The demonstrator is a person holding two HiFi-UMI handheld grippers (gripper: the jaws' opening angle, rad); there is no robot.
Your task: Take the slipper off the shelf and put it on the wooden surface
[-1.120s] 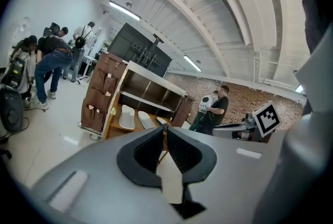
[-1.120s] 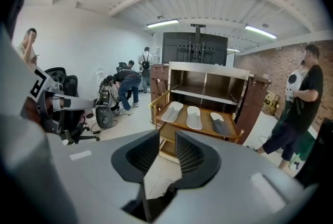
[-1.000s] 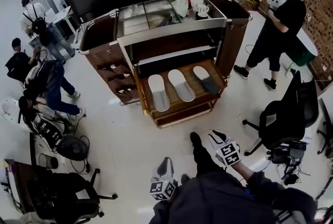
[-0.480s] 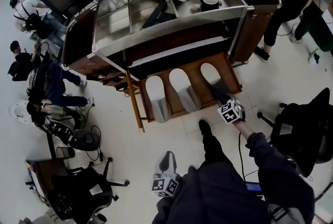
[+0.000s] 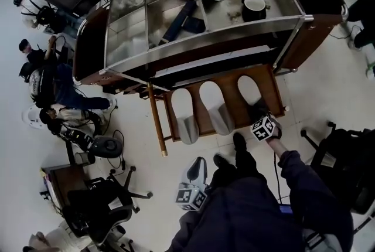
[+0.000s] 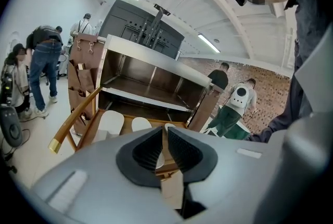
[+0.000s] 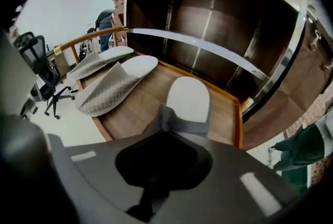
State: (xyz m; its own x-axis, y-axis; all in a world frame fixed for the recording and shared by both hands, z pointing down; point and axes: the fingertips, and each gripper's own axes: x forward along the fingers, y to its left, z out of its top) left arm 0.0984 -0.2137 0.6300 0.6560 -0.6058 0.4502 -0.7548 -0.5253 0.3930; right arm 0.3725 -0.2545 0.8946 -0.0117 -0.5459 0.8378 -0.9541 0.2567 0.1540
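Three white slippers with grey straps lie on the cart's pull-out wooden shelf [image 5: 230, 99]. My right gripper [image 5: 258, 115] reaches down onto the rightmost slipper [image 5: 248, 89]. In the right gripper view its jaws are closing on that slipper [image 7: 188, 99], and the grey strap bunches up between them at the right gripper [image 7: 163, 130]. The slipper rests on the shelf [image 7: 139, 106]. My left gripper [image 5: 198, 166] hangs low by my body, away from the cart. In its own view the left gripper [image 6: 164, 146] has its pads close together with nothing between them.
The middle slipper [image 5: 214, 105] and left slipper [image 5: 185, 113] lie beside the held one. The cart's metal top [image 5: 176, 4] carries cups [image 5: 255, 6] and a jug. Office chairs [image 5: 343, 154] stand right and left. Several people are at the far left [image 5: 47, 81].
I have stepped closer to the cart. My right gripper went from near my body out to the rightmost slipper on the shelf and came down onto its strap. The left gripper stayed low.
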